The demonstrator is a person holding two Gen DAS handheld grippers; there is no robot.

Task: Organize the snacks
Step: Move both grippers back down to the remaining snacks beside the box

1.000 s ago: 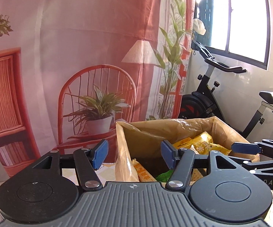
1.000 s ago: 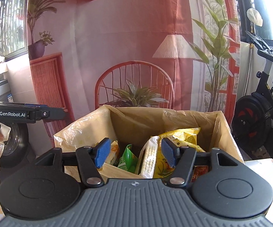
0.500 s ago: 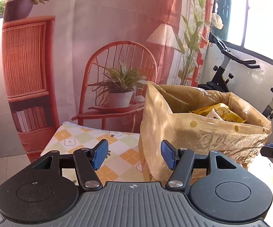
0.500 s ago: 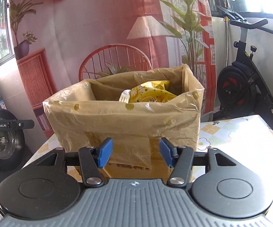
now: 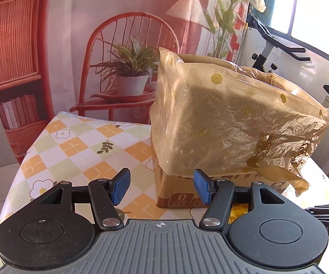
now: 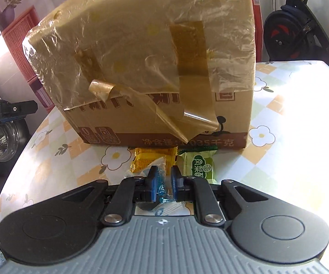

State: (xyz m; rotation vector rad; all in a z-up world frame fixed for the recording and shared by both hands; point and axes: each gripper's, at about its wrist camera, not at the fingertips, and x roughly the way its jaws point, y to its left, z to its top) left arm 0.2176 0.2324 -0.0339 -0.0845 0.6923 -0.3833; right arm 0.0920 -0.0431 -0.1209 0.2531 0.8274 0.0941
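**Right gripper down on a wrapped snack in front of the box**

Since half a second ago you have dropped both grippers low to the tablecloth, and your right jaws, then wide apart, are now nearly together.

Left wrist view: your left gripper (image 5: 162, 188) stands wide open with nothing between its blue pads, low over the checked tablecloth (image 5: 73, 146). The cardboard box (image 5: 175, 194), lined with a yellowish plastic bag (image 5: 228, 118), sits just ahead, its near corner between the fingertips. The right tool's tip shows at the right edge.

Right wrist view: your right gripper (image 6: 164, 183) is pinched down on a small clear-and-blue wrapped snack (image 6: 162, 190) lying on the cloth. Just beyond it lie a yellow packet (image 6: 150, 158) and a green packet (image 6: 202, 165), both against the foot of the box (image 6: 141, 118).
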